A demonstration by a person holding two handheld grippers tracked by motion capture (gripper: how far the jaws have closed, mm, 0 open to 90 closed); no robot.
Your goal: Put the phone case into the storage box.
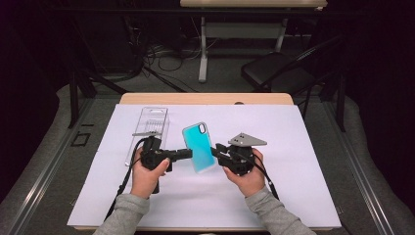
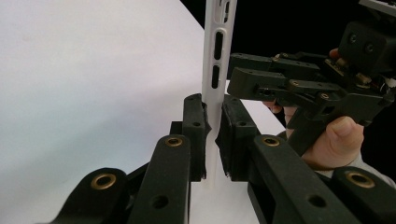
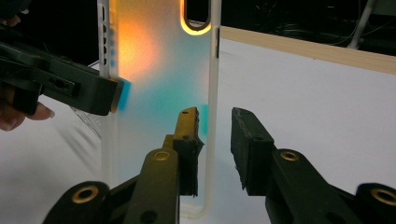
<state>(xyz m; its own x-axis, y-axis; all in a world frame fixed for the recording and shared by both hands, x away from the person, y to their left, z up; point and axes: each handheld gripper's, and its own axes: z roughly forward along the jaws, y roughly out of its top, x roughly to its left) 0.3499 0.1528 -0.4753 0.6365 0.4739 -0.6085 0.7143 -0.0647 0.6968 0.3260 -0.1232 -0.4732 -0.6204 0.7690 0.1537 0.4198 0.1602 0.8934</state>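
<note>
A translucent teal phone case (image 1: 199, 147) stands nearly upright above the white sheet, held between the two grippers. My left gripper (image 1: 188, 153) comes in from the left and is shut on the case's side edge (image 2: 215, 70), its pads pressing both faces (image 2: 214, 126). My right gripper (image 1: 215, 149) faces it from the right. The case's other edge (image 3: 214, 93) stands between its jaws (image 3: 215, 126). One jaw shows through the case wall, and a gap separates the other jaw from the edge. The left gripper's tip (image 3: 107, 95) clamps the far edge.
A clear plastic package (image 1: 149, 129) lies flat on the white sheet (image 1: 293, 161) behind the left hand. The wooden table edge (image 1: 205, 99) runs along the back. A dark chair (image 1: 276, 68) and a desk frame stand beyond the table.
</note>
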